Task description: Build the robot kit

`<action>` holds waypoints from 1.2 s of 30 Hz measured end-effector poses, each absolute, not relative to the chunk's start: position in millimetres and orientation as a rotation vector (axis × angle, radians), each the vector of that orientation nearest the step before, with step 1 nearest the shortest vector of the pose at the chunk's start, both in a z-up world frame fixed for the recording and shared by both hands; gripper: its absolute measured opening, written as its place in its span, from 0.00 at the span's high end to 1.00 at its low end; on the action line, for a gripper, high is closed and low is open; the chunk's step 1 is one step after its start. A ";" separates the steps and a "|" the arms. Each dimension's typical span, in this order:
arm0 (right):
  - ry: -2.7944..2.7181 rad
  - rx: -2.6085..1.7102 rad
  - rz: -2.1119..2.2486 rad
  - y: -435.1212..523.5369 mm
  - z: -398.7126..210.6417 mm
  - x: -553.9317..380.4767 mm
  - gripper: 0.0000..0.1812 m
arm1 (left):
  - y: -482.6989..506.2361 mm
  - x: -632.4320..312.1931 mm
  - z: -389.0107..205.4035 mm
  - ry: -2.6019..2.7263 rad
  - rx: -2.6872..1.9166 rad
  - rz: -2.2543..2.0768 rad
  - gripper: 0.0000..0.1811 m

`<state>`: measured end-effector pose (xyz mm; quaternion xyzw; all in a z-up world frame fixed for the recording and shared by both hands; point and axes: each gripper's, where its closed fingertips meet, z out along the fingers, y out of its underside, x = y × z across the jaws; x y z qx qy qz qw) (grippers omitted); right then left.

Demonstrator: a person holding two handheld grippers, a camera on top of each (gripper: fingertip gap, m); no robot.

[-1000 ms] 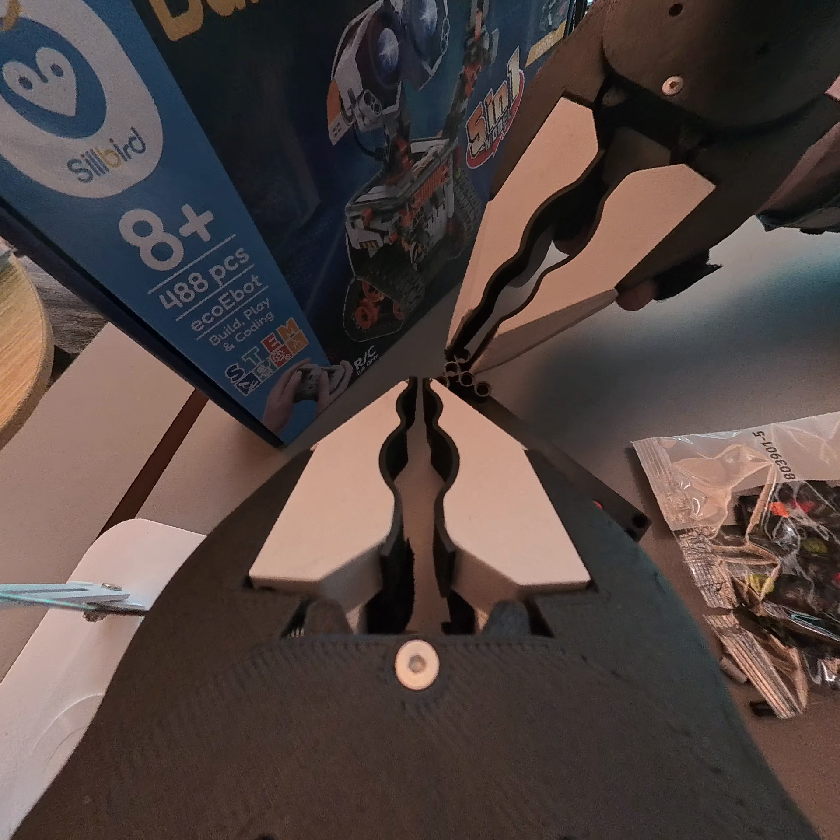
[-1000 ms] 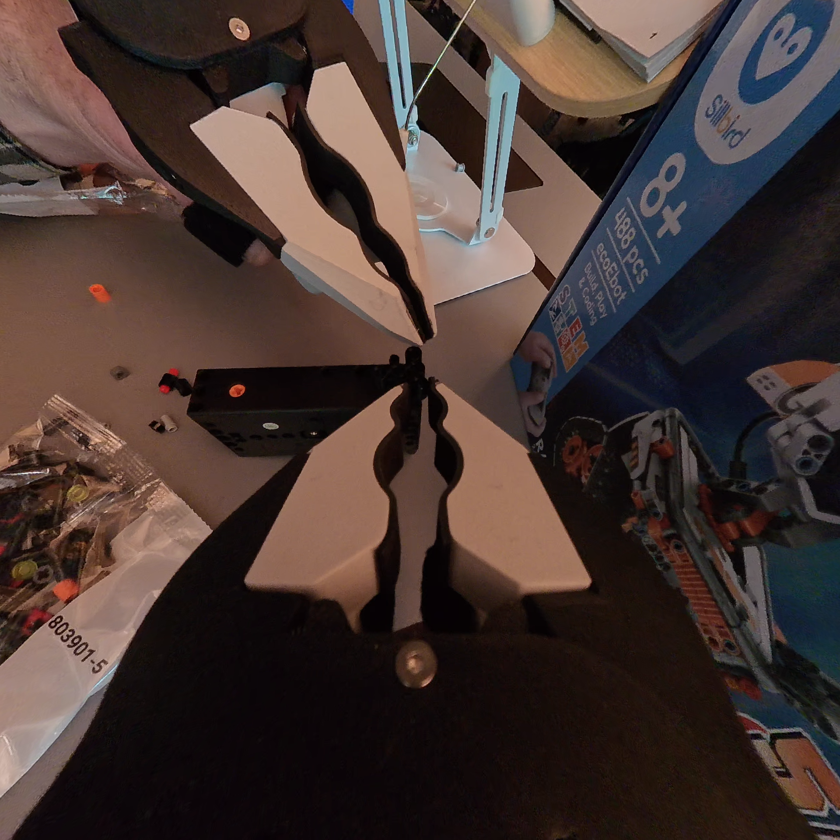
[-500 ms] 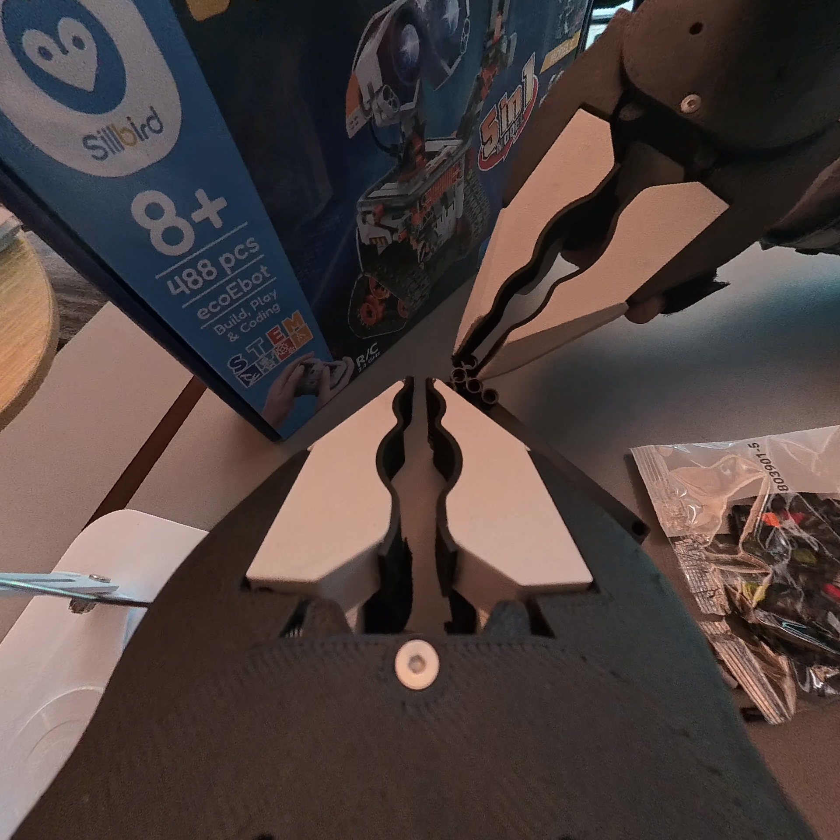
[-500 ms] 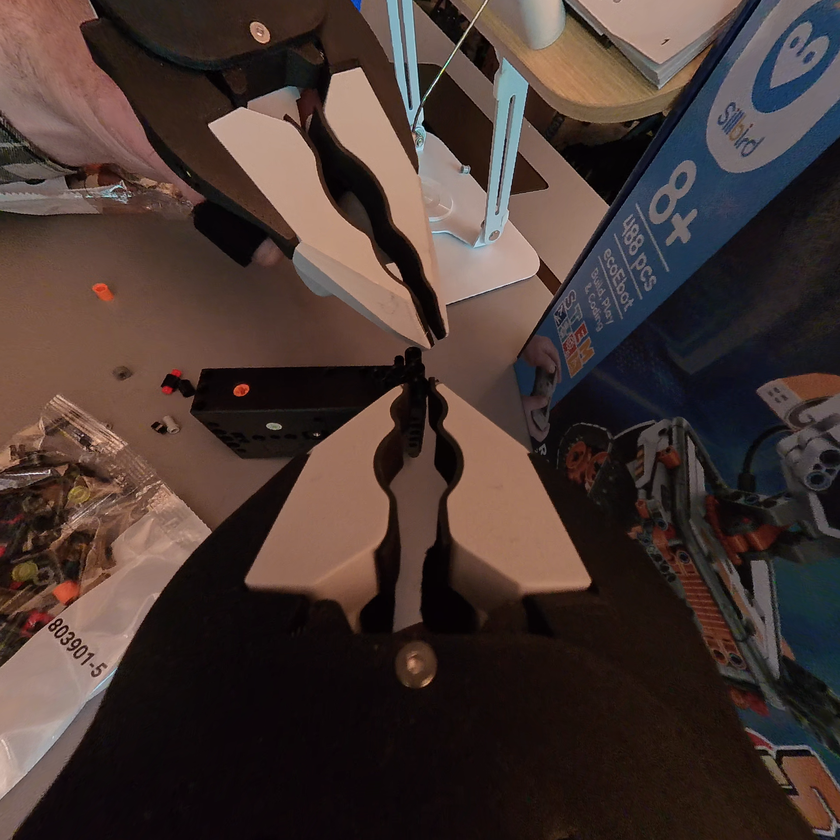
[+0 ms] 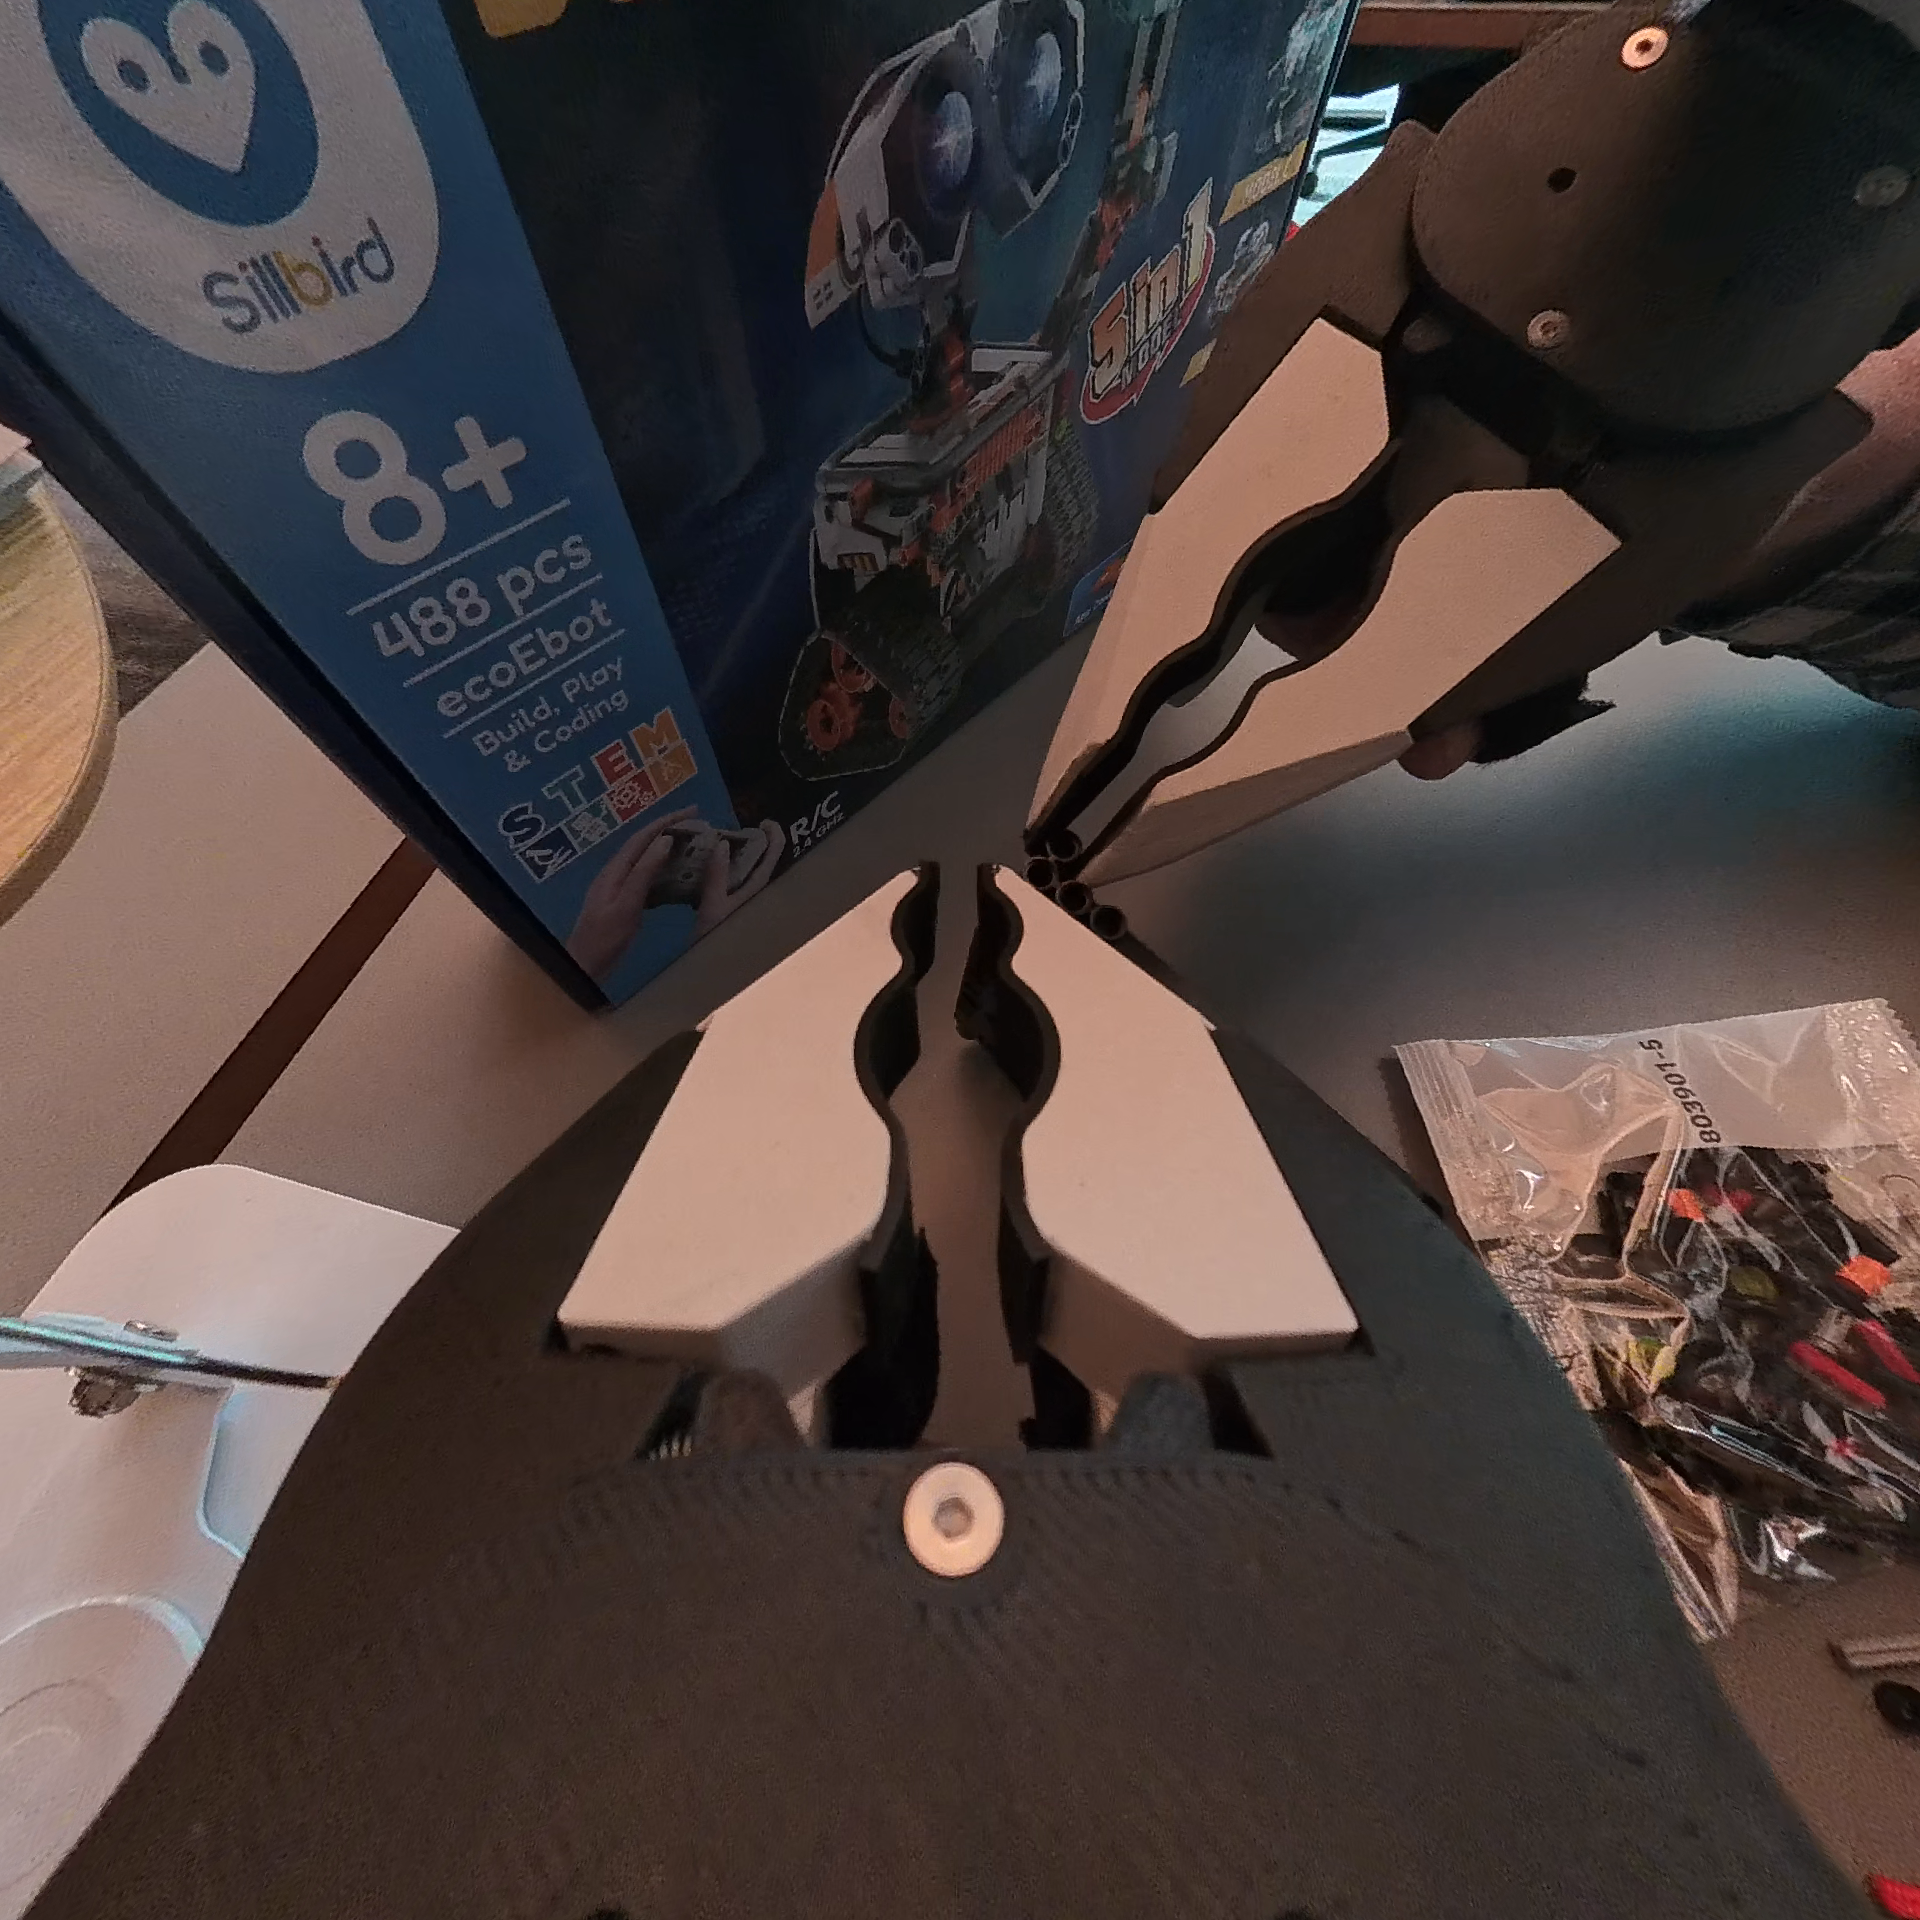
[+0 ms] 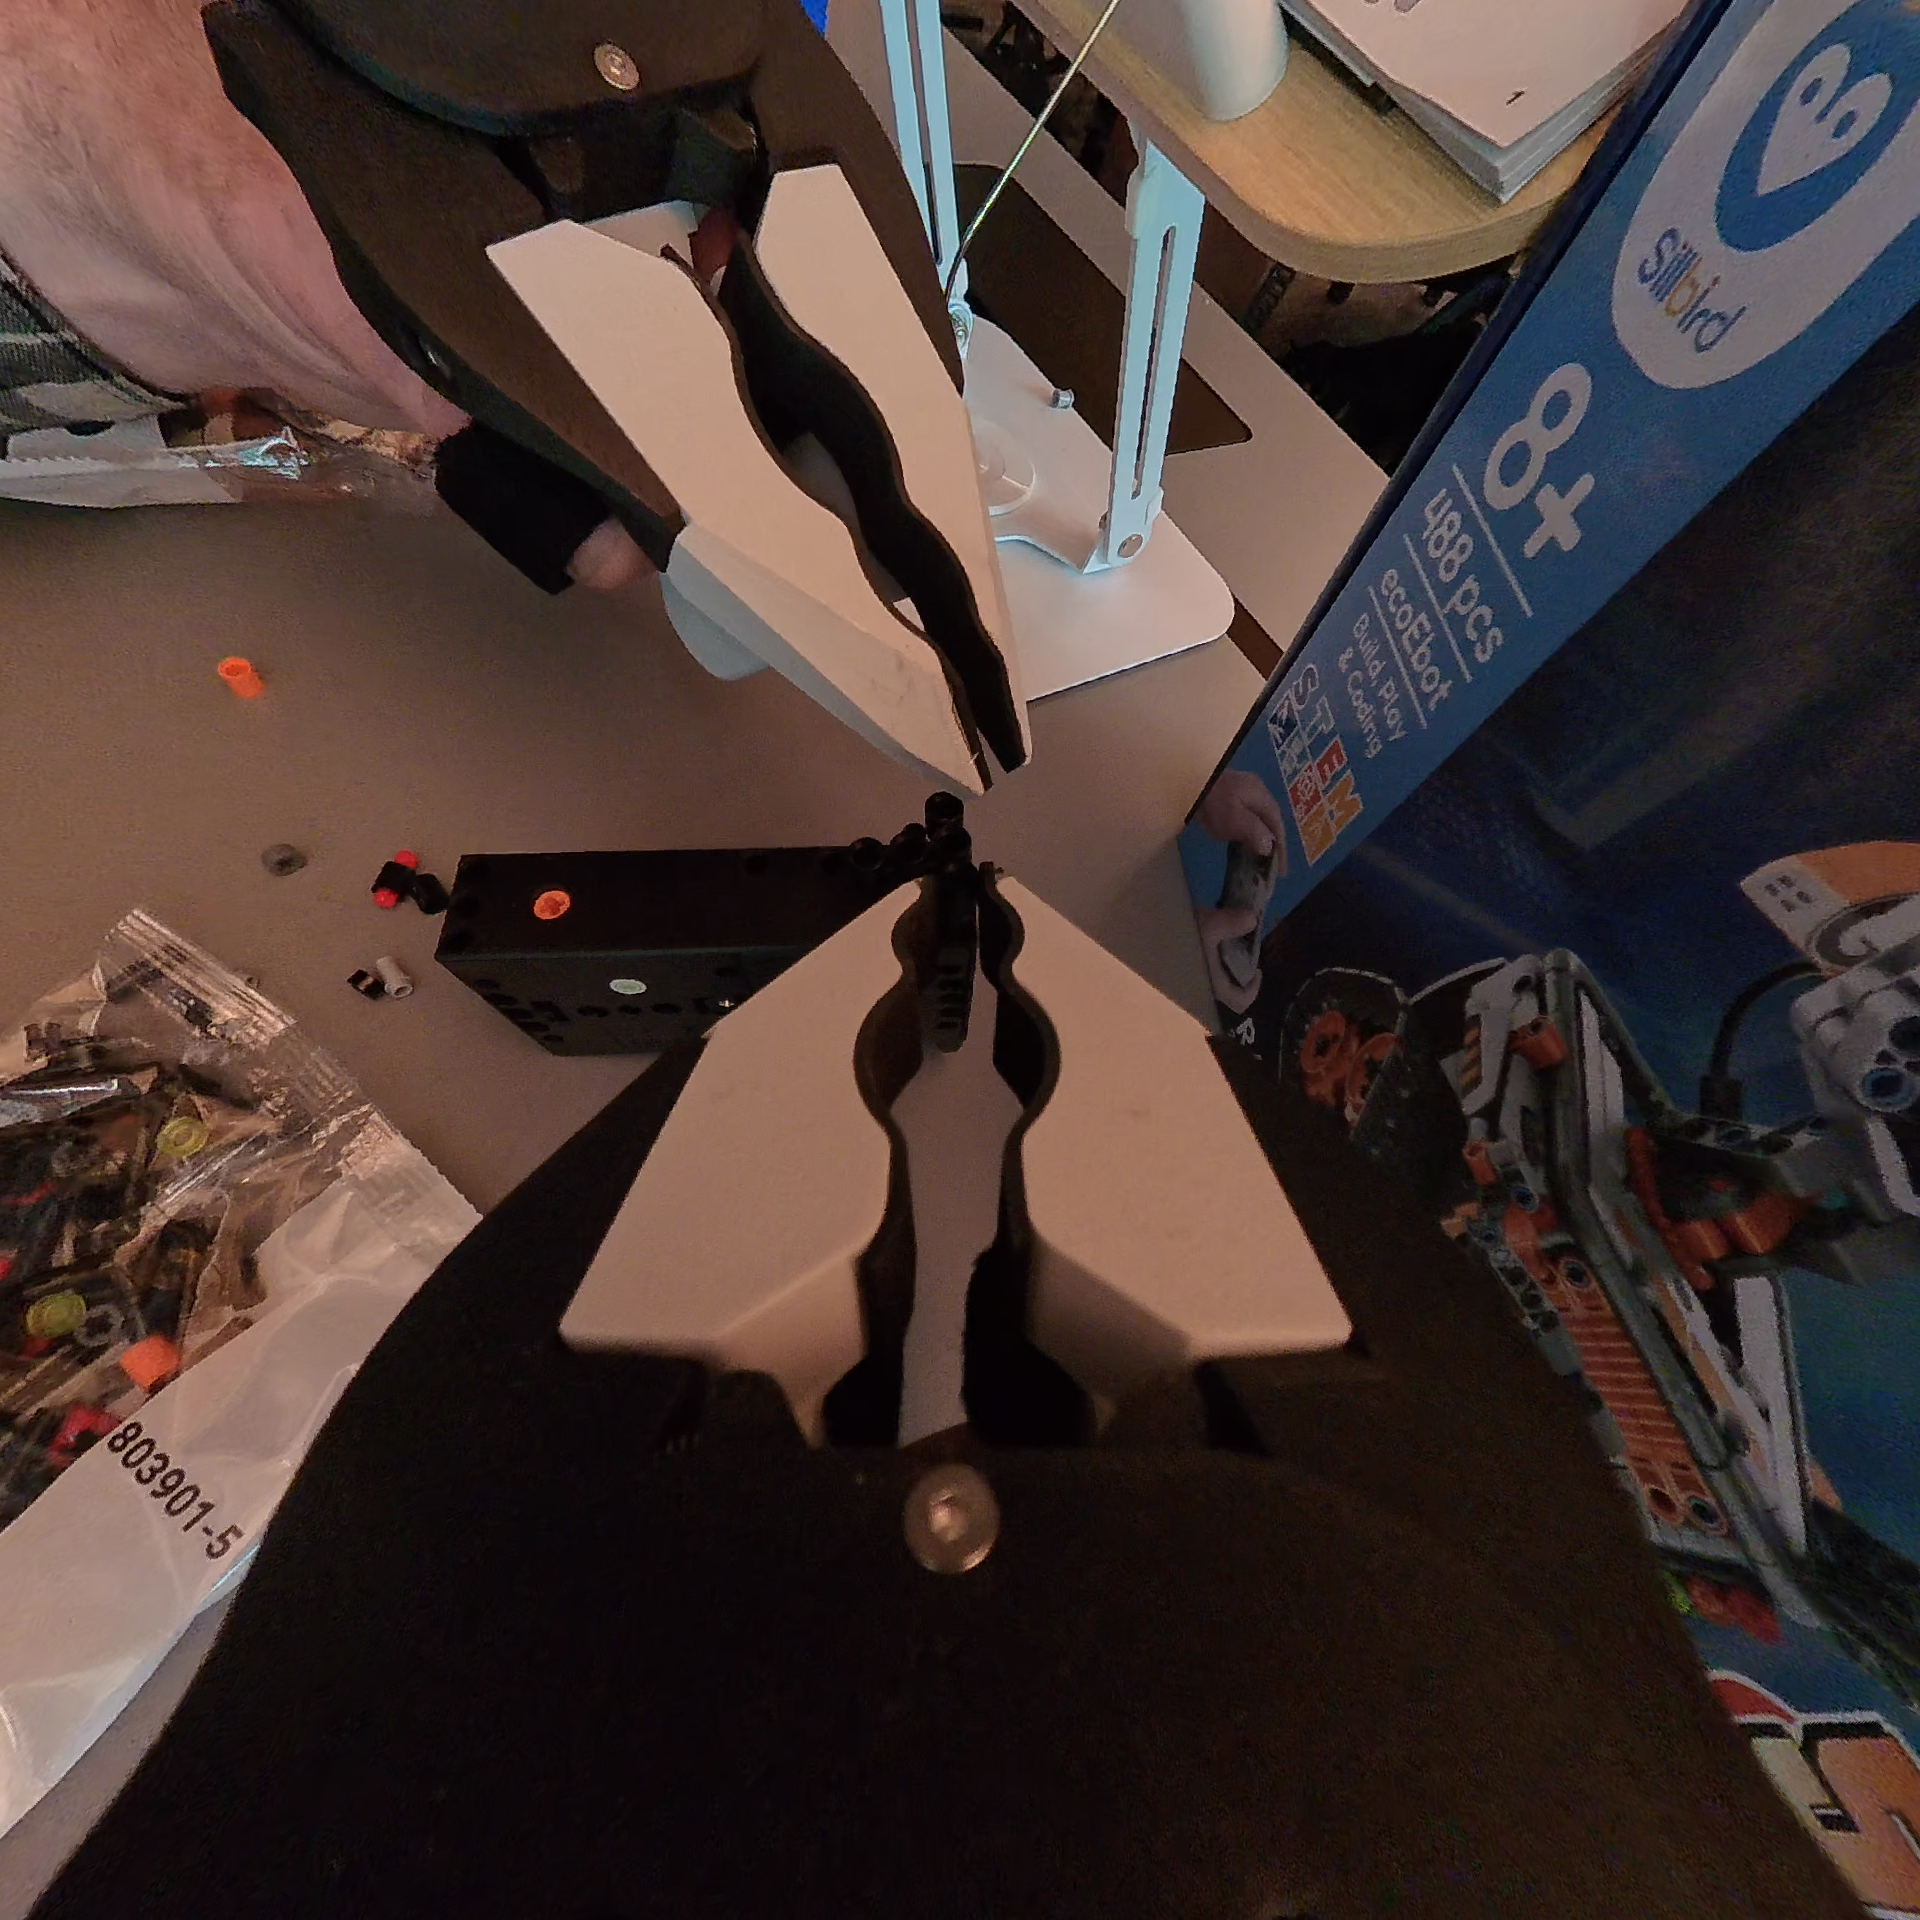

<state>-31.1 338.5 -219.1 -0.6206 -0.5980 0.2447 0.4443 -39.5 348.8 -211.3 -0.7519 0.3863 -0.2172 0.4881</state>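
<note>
Pinching a black holed beam (image 6: 948, 966) in my right gripper (image 6: 951, 883), jaws clamped on its flat faces. It looks light, stiff and slick, so I'd grip those faces. Left of the jaws: parts bag (image 6: 156, 1195), black block (image 6: 644, 935). Just ahead: left gripper (image 6: 984, 771), a slit apart, empty. Right: blue toy box (image 6: 1558, 727), crowding close.
</note>
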 end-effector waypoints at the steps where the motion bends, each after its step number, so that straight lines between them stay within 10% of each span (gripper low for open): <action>1: -1.482 -1.537 0.605 338.5 -219.1 -31.1 0.97 | 348.7 -39.4 -211.4 0.939 -1.829 -0.529 0.97; 36: -1.472 -1.533 0.603 341.1 -220.7 -29.0 0.97 | 343.6 -32.4 -215.4 0.845 -1.901 -0.752 0.95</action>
